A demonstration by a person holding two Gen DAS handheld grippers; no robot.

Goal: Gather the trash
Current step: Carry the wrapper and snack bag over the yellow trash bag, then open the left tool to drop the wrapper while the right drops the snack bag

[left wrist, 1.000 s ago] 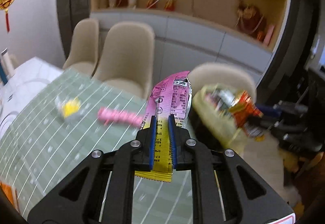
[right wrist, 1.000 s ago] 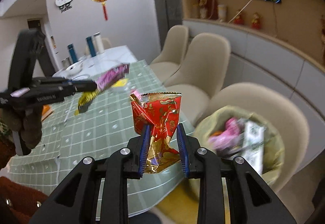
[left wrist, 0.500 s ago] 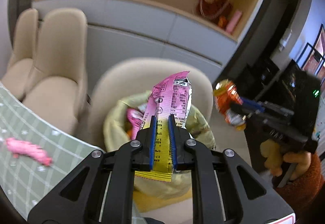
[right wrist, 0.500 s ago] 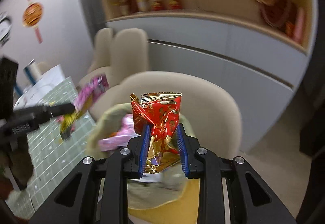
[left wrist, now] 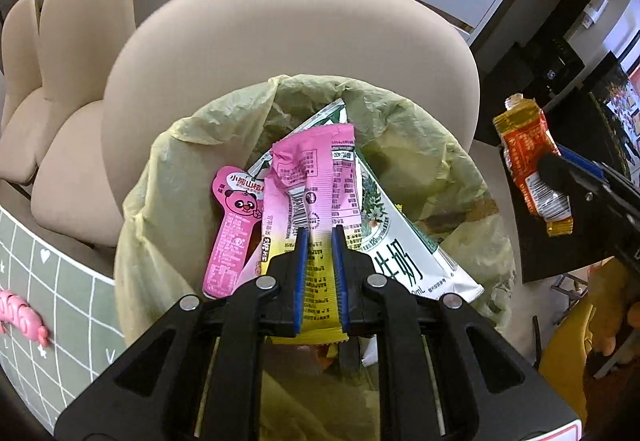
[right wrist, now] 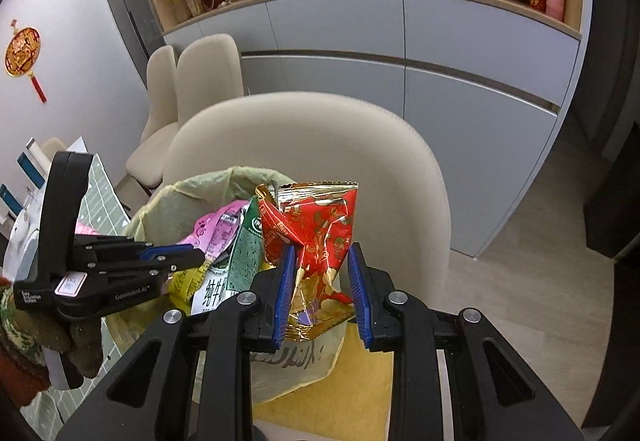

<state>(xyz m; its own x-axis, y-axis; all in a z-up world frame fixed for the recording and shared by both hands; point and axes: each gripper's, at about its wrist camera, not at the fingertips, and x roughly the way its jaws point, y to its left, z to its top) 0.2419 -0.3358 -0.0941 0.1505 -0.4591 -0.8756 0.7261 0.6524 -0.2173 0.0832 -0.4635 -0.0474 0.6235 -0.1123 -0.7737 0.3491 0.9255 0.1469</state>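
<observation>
the left gripper (left wrist: 319, 241), black with blue pads, is clamped tight on a long pink and yellow foil snack wrapper (left wrist: 316, 193), holding it upright right over the mouth of the bin lined with a pale yellow-green plastic bag (left wrist: 160, 193). the wrapper's top end leans in above the rubbish already inside: a white and green milk carton (left wrist: 392, 241) lying on its side and a flat pink packet with a cartoon bear face (left wrist: 234, 229) propped against the liner's left wall. the bin sits on the seat of a rounded beige upholstered chair (left wrist: 280, 33).

the right gripper (right wrist: 322, 273) has its jaws partly closed, pinching a crumpled red and gold foil snack bag (right wrist: 316, 229) by its lower part. from the left camera that bag hangs to the right of the bin, outside its rim, not over the opening.

at the left edge, a green tablecloth with a white grid (left wrist: 60, 293) carries 1 pink wrapped sweet (left wrist: 22, 315), just beside the bin.
</observation>
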